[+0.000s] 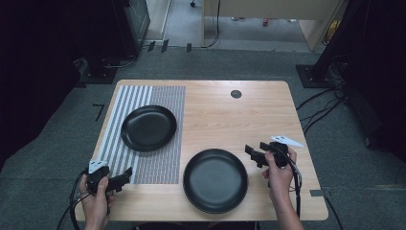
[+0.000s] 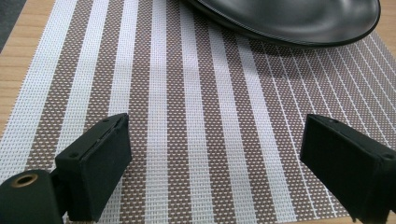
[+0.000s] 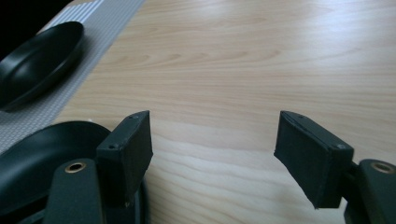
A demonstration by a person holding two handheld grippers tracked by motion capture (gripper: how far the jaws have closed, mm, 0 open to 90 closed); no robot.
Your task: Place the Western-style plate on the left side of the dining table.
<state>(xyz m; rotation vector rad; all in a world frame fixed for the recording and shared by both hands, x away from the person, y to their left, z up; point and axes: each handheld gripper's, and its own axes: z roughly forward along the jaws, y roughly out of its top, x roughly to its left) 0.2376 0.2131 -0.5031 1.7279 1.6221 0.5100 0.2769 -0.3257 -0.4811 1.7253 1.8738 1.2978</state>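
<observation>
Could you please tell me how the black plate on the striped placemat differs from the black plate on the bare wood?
The far round black plate rests on the brown-and-white striped woven placemat; the near round black plate sits straight on the light wooden table. The far one looks smaller, the near one larger. The near one lies beside the open right claw; the far one lies ahead of the open left claw. Both are glossy, shallow and empty.

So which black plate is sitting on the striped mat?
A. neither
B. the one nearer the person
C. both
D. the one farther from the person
D: the farther black plate rests on the striped mat, while the nearer black plate lies on the bare wooden table.
</observation>
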